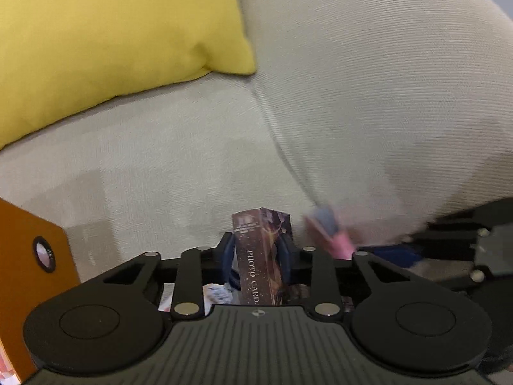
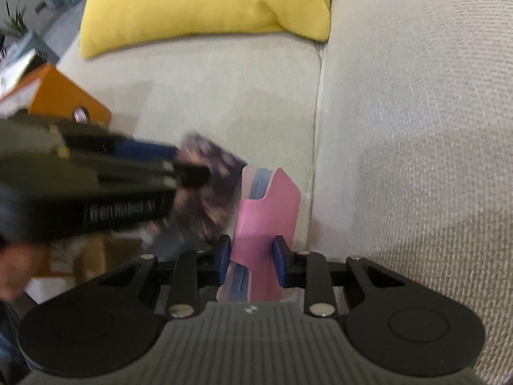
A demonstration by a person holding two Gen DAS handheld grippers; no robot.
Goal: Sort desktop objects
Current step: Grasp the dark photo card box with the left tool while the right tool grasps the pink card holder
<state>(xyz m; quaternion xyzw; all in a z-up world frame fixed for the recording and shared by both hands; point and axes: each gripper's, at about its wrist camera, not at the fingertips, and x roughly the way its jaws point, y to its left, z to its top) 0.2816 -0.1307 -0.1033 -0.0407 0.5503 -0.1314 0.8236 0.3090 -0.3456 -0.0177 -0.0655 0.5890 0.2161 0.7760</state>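
While clamped, dark card box (image 1: 261, 256) (lettered), pink case (image 2: 266, 224)

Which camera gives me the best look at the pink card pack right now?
Right wrist view: the pink card pack stands sharp and centred between the right gripper pads, which press on it. The left wrist view shows only its blurred top at the right.

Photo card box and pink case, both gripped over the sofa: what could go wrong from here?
1. The left gripper pinches the photo card box low down; it could pivot or slip.
2. The pink case leans in the right gripper, and its contents may slide out.
3. The items sit close together; they could knock.
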